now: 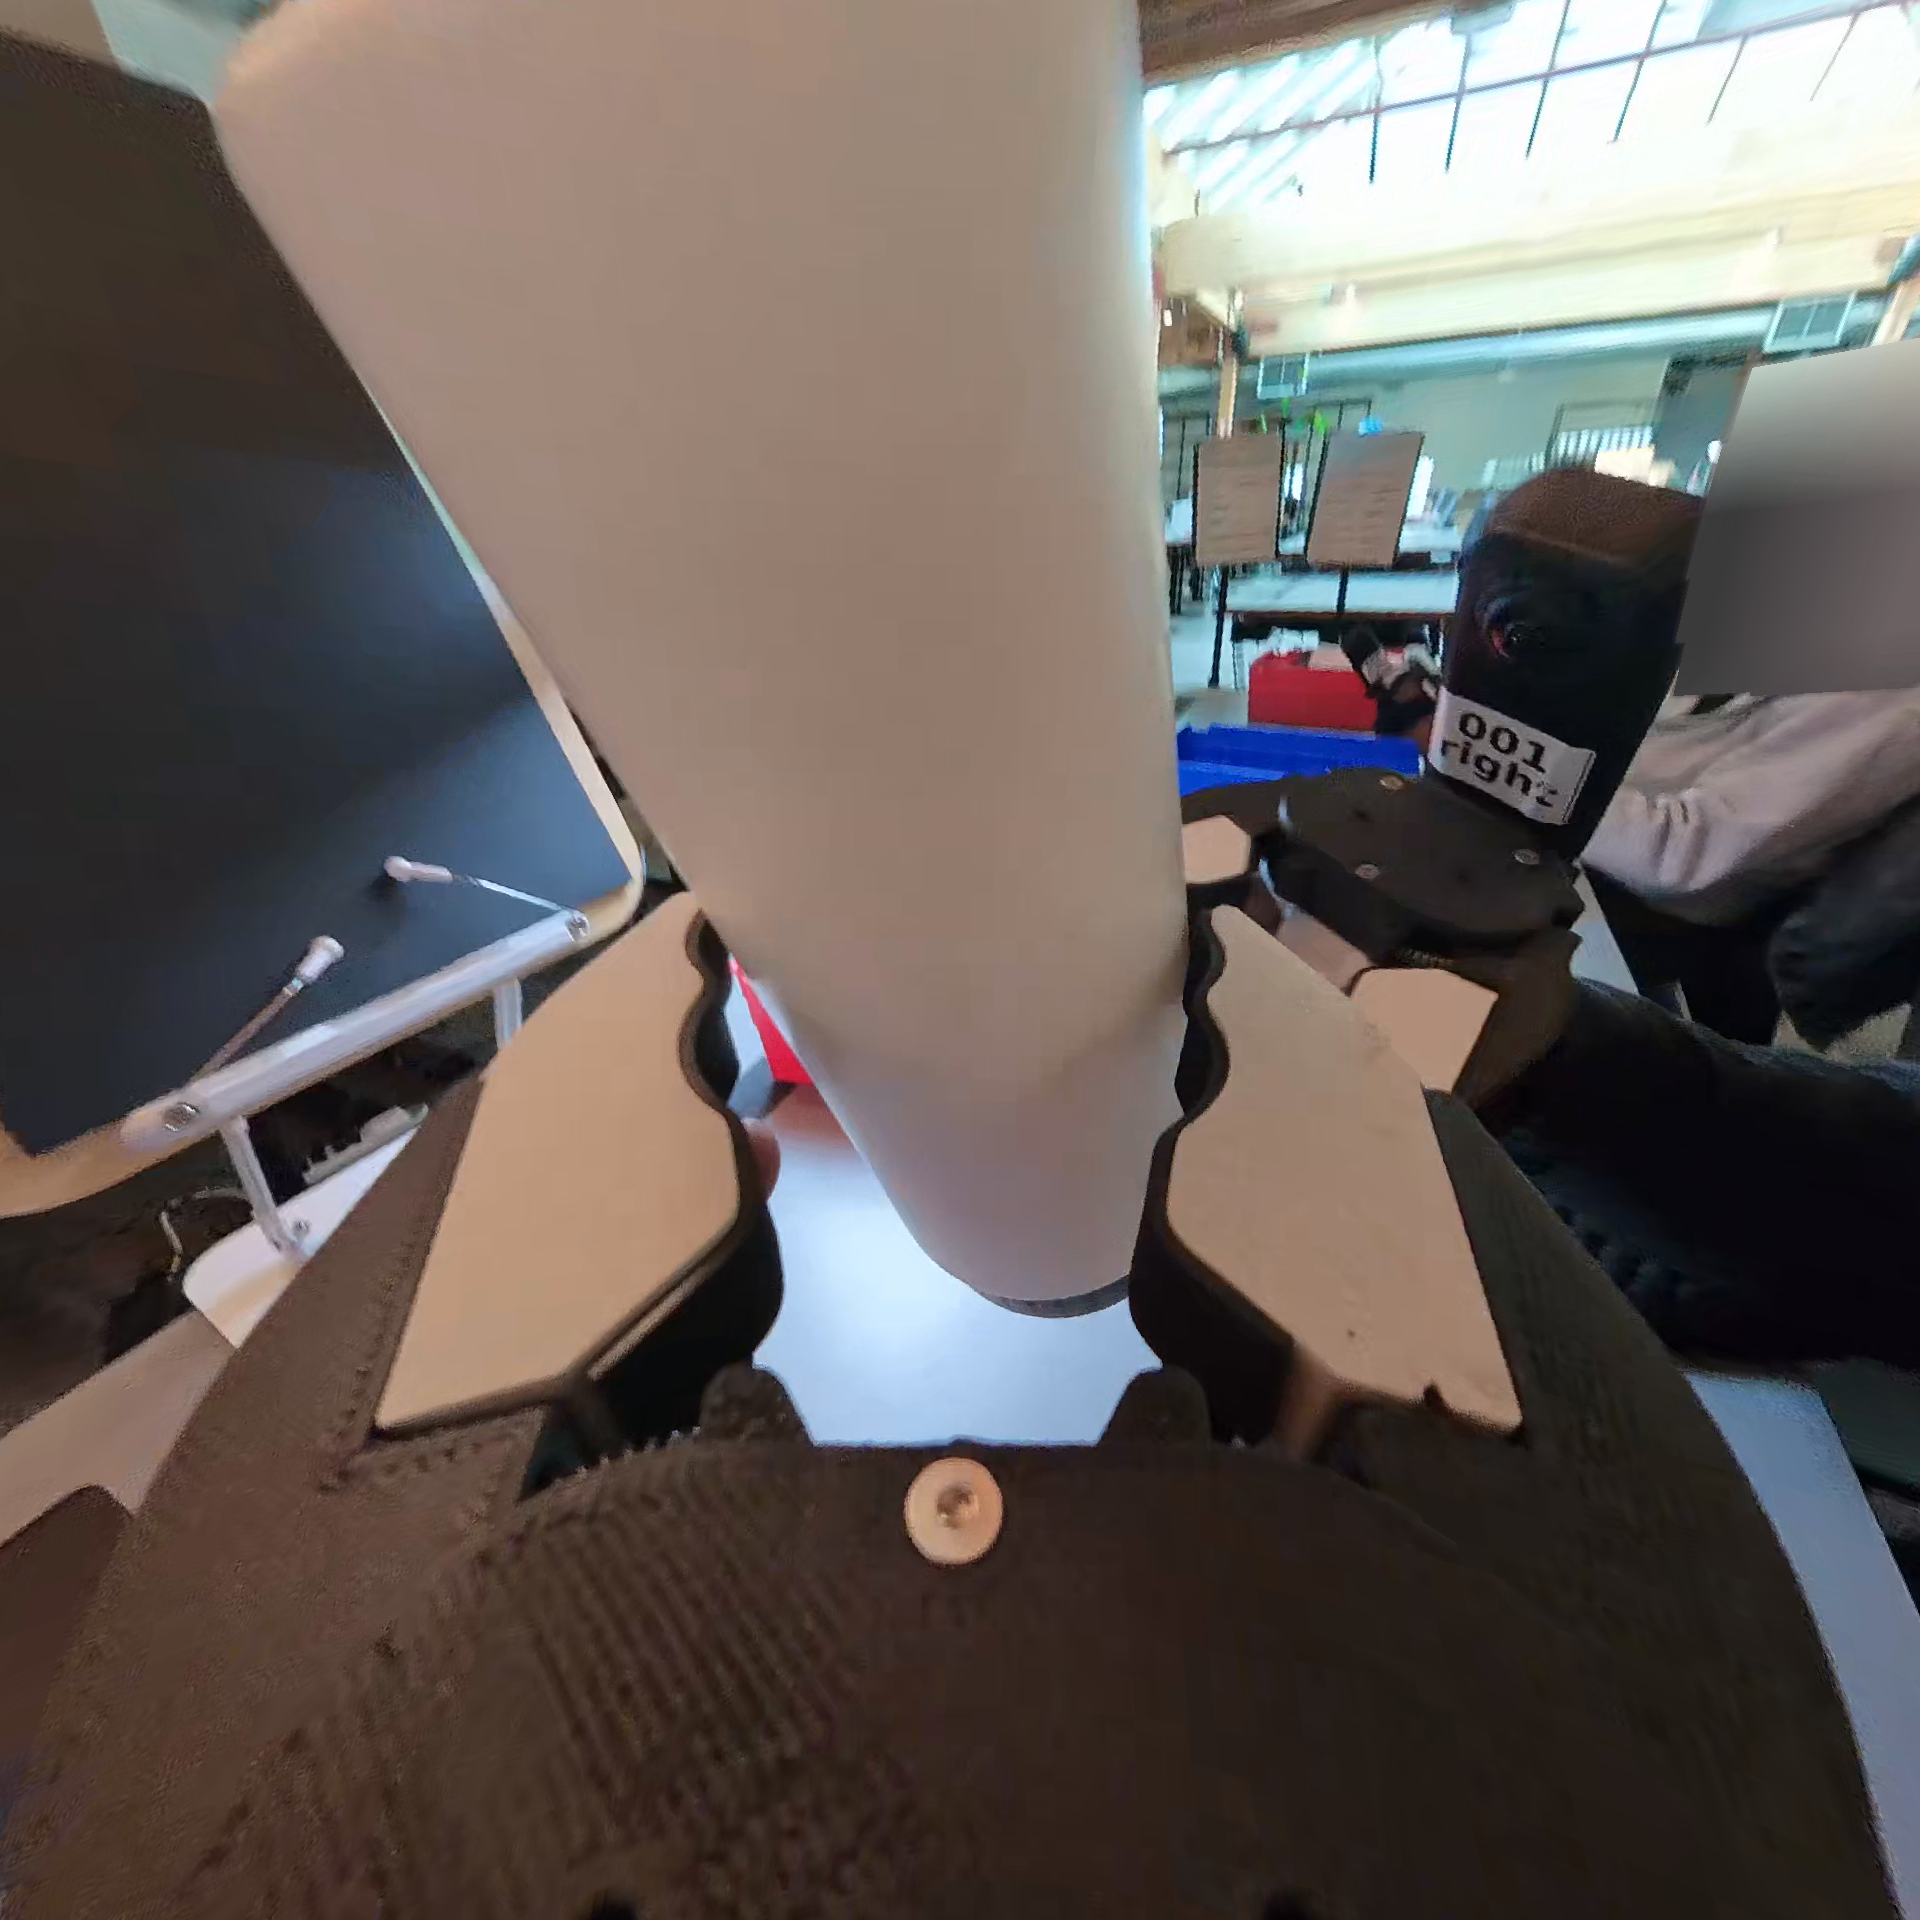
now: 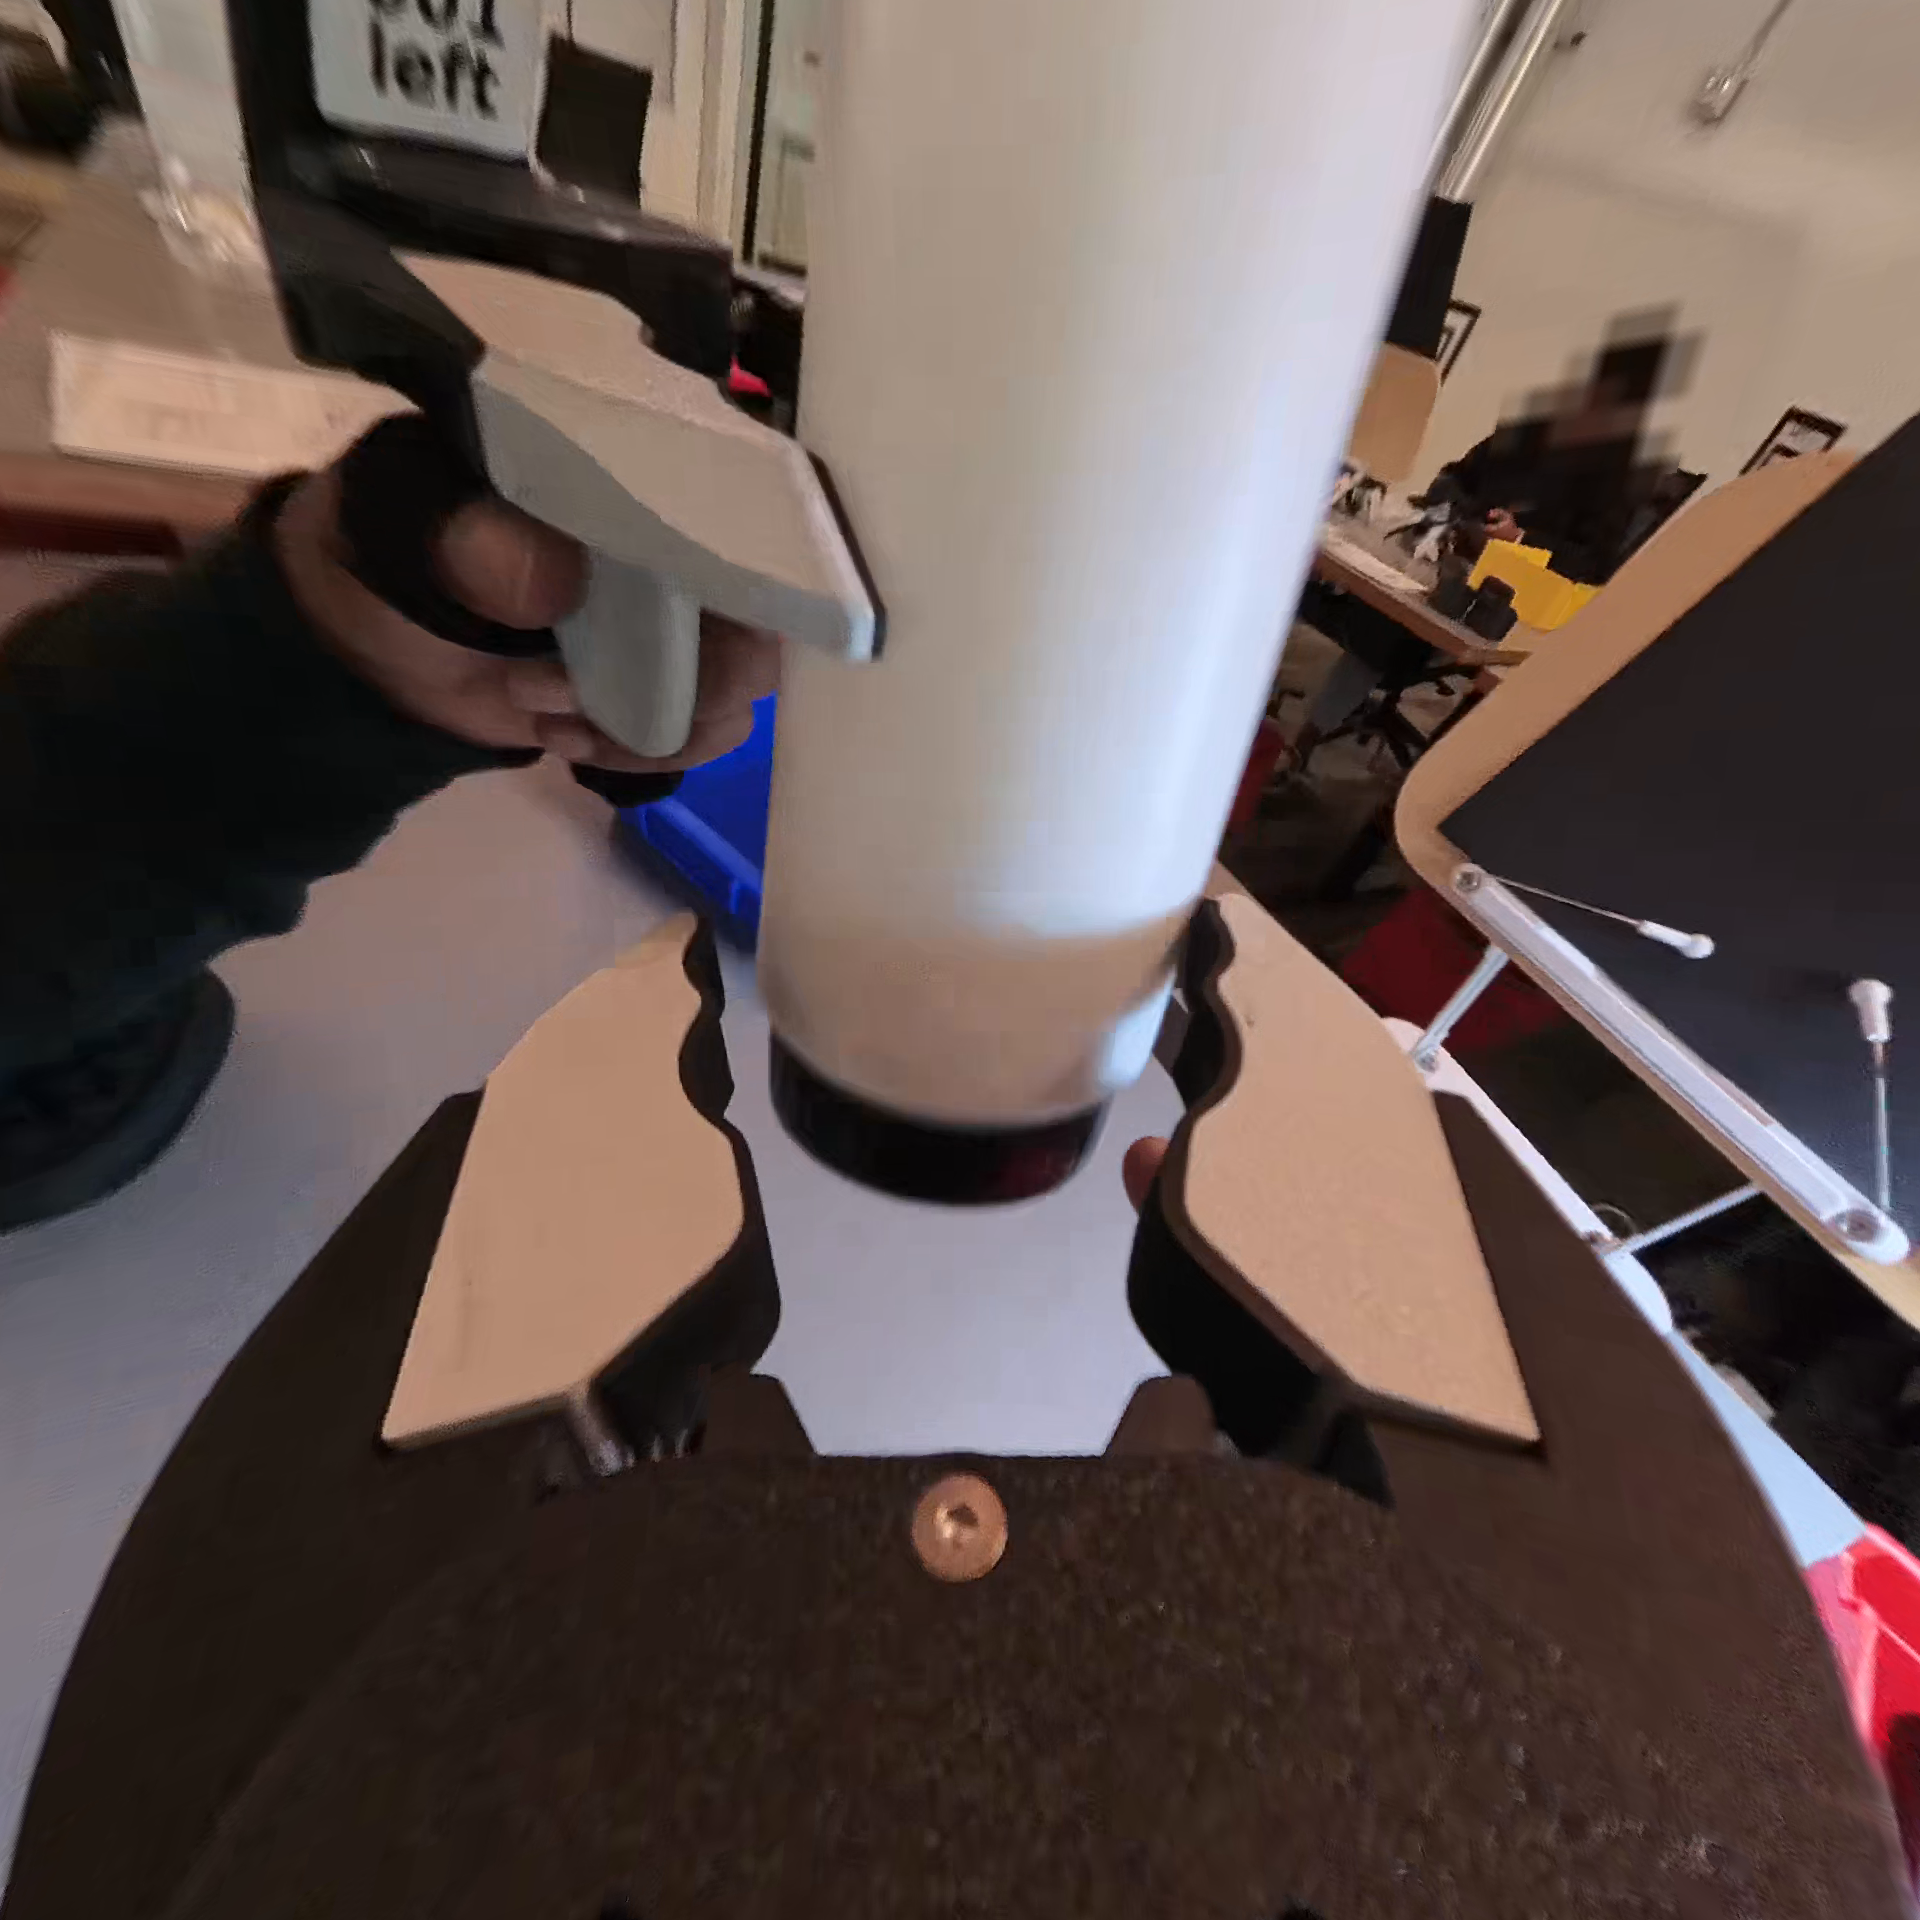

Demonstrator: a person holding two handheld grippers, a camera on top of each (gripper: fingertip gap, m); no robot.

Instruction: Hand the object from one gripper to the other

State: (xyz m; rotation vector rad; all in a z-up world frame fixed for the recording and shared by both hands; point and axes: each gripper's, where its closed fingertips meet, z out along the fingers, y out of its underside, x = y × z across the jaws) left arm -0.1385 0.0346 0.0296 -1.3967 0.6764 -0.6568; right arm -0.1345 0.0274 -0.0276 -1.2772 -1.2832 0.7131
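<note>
Left wrist view: left tool (image 1: pixel 951 1039) is clamping the white bottle (image 1: pixel 748 520). Right tool (image 2: pixel 951 1039) is gaping around it, barely touching. Letting go now could drop it.

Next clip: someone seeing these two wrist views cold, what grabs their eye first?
A tall white bottle fills the middle of both views, black-capped end nearest the camera in the right wrist view. The left gripper has its fingers against the bottle's sides, while the right gripper brackets the capped end; firm contact there is unclear. Beside the bottle, each view shows the other gripper close by, and a dark tilted panel stands at the edge.
</note>
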